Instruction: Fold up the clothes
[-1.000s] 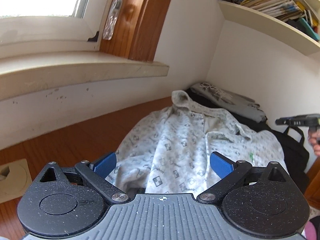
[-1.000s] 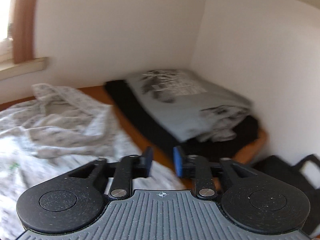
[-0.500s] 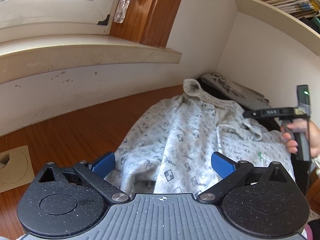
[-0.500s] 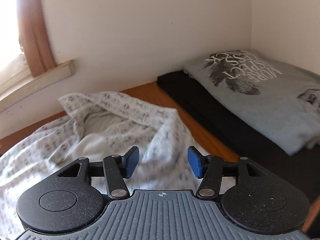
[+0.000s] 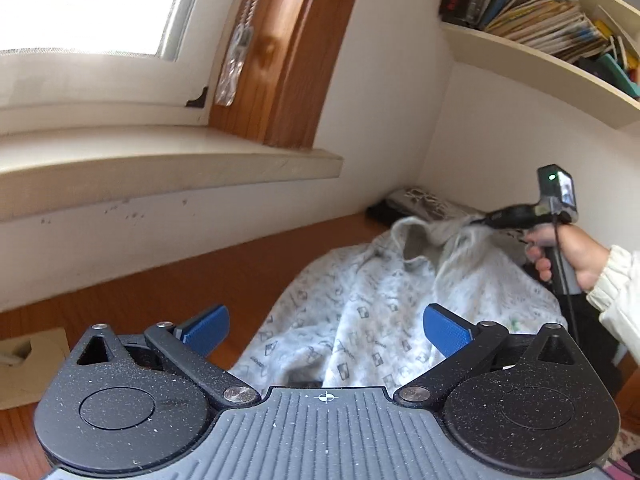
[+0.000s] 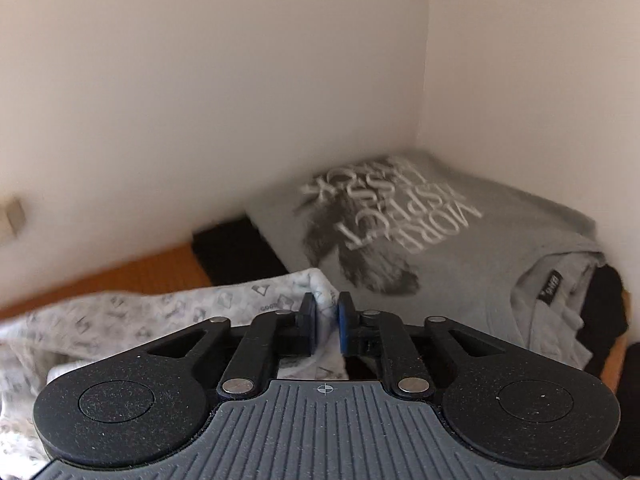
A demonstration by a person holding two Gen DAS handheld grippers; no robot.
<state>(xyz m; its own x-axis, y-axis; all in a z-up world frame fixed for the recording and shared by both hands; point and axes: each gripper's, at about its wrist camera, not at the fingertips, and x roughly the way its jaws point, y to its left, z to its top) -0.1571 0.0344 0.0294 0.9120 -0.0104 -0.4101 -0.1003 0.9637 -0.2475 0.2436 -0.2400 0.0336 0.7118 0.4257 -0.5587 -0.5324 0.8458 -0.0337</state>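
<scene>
Softly rumpled patterned shirt (image 6: pixel 120 316), right tool (image 6: pixel 326 326) pinching fabric

Blown-out daylight from window (image 5: pixel 80 4), motion blur, fisheye bending at edges

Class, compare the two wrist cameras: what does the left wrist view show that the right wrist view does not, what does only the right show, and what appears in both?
Only the left wrist view: the window, the bookshelf, the open left gripper and the person's hand.

Only the right wrist view: the grey T-shirt's white lettering close up, and the right gripper, whose jaws have just been closing, pinching cloth.

Both: the white patterned garment, the grey T-shirt and the wooden surface.
</scene>
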